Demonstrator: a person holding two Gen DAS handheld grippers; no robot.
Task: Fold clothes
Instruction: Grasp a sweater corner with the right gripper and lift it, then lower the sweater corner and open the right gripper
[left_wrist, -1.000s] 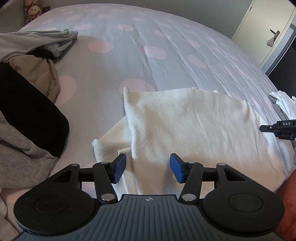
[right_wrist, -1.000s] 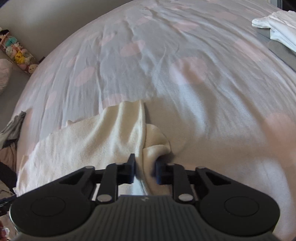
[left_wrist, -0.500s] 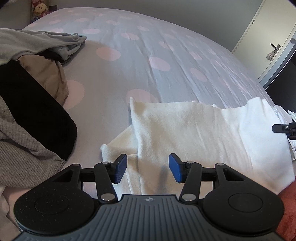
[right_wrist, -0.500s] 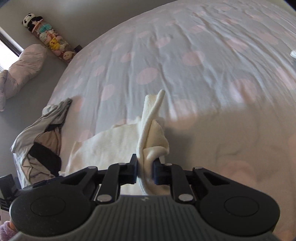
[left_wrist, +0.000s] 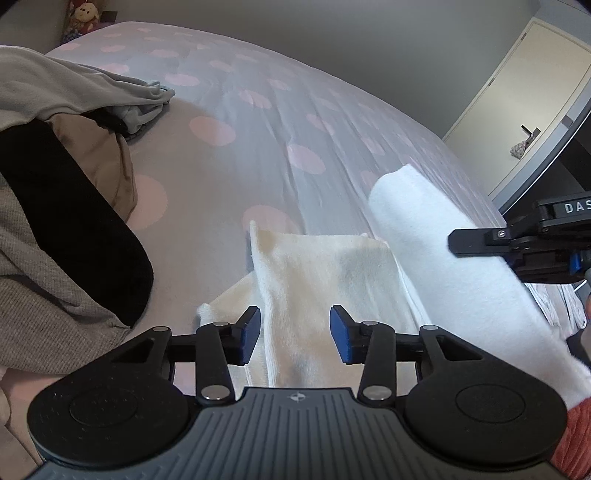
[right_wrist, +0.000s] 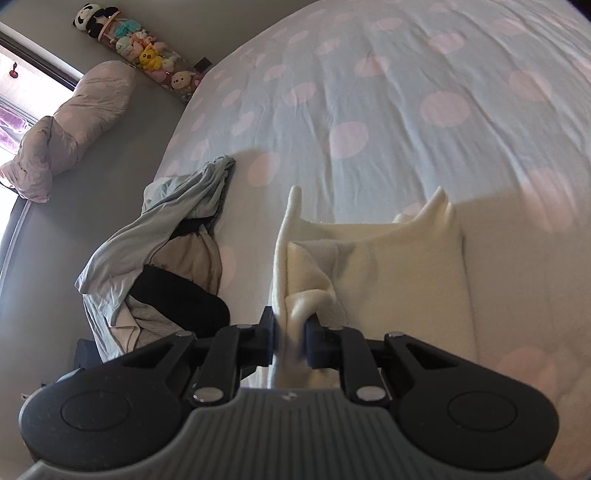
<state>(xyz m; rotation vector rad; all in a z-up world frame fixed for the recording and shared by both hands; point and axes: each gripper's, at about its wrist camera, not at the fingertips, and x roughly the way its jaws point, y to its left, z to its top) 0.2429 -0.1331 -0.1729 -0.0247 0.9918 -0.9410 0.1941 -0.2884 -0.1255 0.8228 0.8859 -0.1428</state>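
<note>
A cream fleece garment (left_wrist: 325, 273) lies on the spotted bed sheet (left_wrist: 258, 122). My left gripper (left_wrist: 294, 334) is open and empty, its blue pads low over the garment's near edge. My right gripper (right_wrist: 291, 336) is shut on the garment's right edge and holds it lifted as a raised flap (left_wrist: 436, 251) that folds over toward the left. In the right wrist view the garment (right_wrist: 399, 273) spreads out ahead of the fingers. The right gripper shows in the left wrist view at the right edge (left_wrist: 524, 240).
A pile of clothes, grey, tan and black (left_wrist: 62, 192), lies on the bed at the left; it also shows in the right wrist view (right_wrist: 166, 258). A door (left_wrist: 524, 99) is at the far right. Plush toys (right_wrist: 147, 55) and a pillow (right_wrist: 74, 122) lie beyond the bed.
My right gripper has lifted the garment's right edge and swung it up and over toward the left. My left gripper has stayed open over the near edge.
</note>
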